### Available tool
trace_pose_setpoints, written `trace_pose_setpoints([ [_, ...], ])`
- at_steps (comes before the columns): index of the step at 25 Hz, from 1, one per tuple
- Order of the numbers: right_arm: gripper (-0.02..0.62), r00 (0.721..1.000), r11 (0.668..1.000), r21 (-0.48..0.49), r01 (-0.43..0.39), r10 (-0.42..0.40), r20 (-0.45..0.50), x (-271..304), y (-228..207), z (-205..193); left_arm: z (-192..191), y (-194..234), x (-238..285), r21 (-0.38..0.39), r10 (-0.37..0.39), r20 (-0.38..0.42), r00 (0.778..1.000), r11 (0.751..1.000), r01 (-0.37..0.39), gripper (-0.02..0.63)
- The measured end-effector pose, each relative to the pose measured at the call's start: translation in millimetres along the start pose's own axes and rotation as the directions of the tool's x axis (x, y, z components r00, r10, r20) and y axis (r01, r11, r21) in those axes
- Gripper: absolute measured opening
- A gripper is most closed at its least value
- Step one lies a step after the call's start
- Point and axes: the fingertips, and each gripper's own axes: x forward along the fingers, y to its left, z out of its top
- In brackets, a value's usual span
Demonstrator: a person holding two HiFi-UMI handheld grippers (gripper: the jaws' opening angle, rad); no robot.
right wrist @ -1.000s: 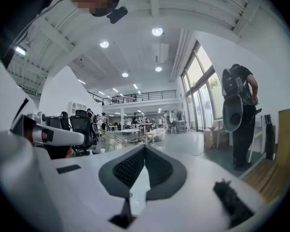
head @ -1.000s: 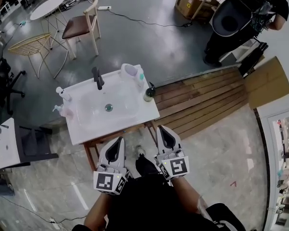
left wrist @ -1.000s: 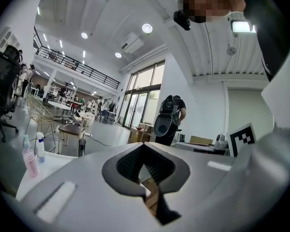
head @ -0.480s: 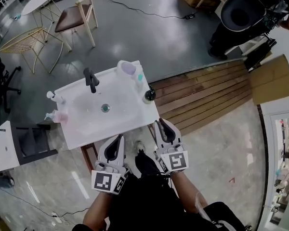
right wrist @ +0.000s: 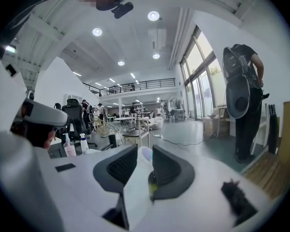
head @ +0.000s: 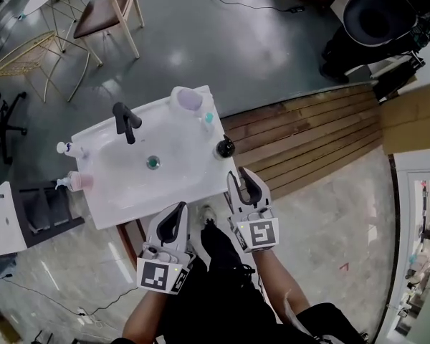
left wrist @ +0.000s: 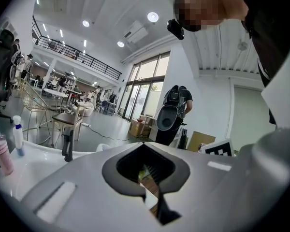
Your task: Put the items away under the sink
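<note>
At the near edge of the sink [head: 132,196], both grippers hung above the floor, pointing toward the basin. The left gripper [head: 178,213] had its jaws together with nothing in them. The right gripper [head: 244,181] had just been opening its jaws; they stood apart and empty, and its own view looked through the gap at the dark round bottle [head: 224,147] on the sink's right corner, near but not touched.

Behind that bottle stood a small teal item [head: 209,118] and a lilac cup [head: 188,100] at the far corner. The black faucet [head: 127,122] rose at the back of the basin. On the left rim stood a pink pump bottle [head: 77,181] and, further back, a white spray bottle [head: 65,149].

Nothing had yet gone under the sink. The dark bottle looked smooth and rounded, probably rigid and liable to slip, so a hold across its belly seemed safest. The pump and spray bottles looked light and tippy, best taken around the body, below the heads.
</note>
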Motion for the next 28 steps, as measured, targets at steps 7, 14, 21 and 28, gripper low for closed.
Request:
trace_pose_setpoints([
  [7, 0.112, 1.000, 1.000, -0.008, 0.015, -0.015, -0.025, 39.5, -26.0, -24.1, -4.7, 5.3, 26.1, -0.005, 0.003, -0.009, 1.000, 1.000, -0.003, 0.007],
  [14, 0.118, 0.999, 0.998, -0.055, -0.027, 0.025, -0.045, 67.7, -33.2, -41.4, -11.0, 12.4, 42.3, -0.016, 0.021, -0.023, 1.000, 1.000, -0.021, 0.006],
  [21, 0.117, 0.997, 0.994, -0.089, -0.064, 0.061, -0.039, 80.4, -31.9, -50.0, -17.5, 16.8, 50.3, -0.037, 0.037, -0.040, 0.999, 0.999, -0.039, 0.006],
  [28, 0.094, 0.997, 0.994, -0.068, -0.080, 0.078, -0.028, 85.1, -29.4, -53.8, -26.2, 18.9, 50.7, -0.049, 0.054, -0.062, 0.997, 0.997, -0.057, 0.007],
])
